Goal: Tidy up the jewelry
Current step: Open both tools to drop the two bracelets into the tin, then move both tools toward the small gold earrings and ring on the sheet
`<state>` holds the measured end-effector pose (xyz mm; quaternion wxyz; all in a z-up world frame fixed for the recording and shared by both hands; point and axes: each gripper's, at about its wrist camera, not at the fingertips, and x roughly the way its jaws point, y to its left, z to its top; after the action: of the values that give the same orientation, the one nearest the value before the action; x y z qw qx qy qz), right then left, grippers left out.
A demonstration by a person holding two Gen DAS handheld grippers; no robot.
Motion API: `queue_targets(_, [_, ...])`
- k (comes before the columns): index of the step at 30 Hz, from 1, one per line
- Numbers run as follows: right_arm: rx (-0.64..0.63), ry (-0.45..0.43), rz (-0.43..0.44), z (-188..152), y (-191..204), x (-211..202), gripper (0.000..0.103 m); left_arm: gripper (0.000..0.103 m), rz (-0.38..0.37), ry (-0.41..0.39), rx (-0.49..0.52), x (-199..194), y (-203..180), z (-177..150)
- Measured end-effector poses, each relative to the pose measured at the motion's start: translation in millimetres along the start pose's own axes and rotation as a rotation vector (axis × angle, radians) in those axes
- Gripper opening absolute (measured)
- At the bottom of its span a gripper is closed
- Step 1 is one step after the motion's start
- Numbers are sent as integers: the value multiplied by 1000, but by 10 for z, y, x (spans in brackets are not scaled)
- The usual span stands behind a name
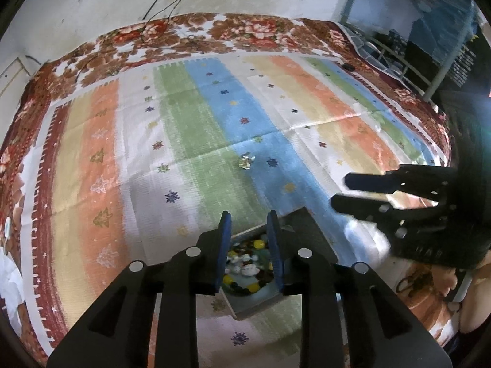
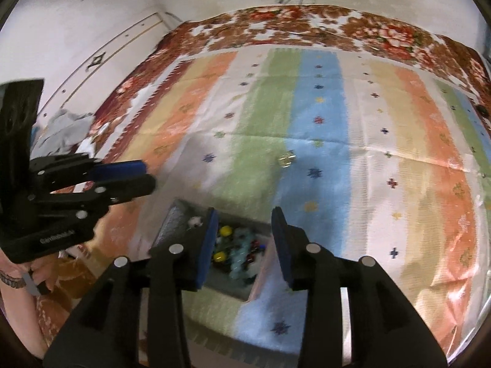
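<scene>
Grippers: two, one in each hand, both black with blue pads.
Left gripper (image 1: 249, 245): spread apart, nothing between its fingers; it hangs just above the box. In the right wrist view it comes in from the left (image 2: 144, 174) and its fingers there overlap, so the gap cannot be read from that side.
Right gripper (image 2: 245, 245): spread wide, holding nothing, also just above the box. In the left wrist view it comes in from the right (image 1: 340, 191), blurred.
Box (image 1: 260, 302): one, shallow and grey, on the near part of the cloth where the green and blue stripes meet. It sits cornerwise, one corner toward the near edge. Both grippers hide much of it, so I cannot tell its long axis.
Beads (image 2: 237, 250): a heap inside the box, yellow, red, pale green, white and dark; too many and too blurred to count.
Loose piece (image 1: 245, 162): one, small, clear and yellowish, on the blue stripe well beyond the box. It is too small to tell its shape or which way it points.
Striped cloth (image 2: 414, 153): one, banded orange, cream, green, blue and white, lying over a brown floral blanket (image 1: 245, 29).
Cut off: a person's hand with a wristband (image 2: 12, 279) at the near left edge.
</scene>
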<state>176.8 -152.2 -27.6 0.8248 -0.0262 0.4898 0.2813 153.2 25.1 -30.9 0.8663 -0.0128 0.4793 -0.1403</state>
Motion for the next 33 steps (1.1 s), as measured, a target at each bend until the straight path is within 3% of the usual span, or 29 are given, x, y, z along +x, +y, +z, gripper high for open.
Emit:
queue_targets(10, [24,17,-18,170,-130,146,40,32,8,52,-3,244,108,131])
queue_targets(16, [-22,56,-108,216,-163,388,40,38,23,76,5,351,90,167])
queue_targets(27, [-89,95,-107,244,-246,578,48,45,37,96,52,530,98,231])
queue_targets(33, [-209,137,-142,195,-173,731,53,44,115,30,110,587,98,333])
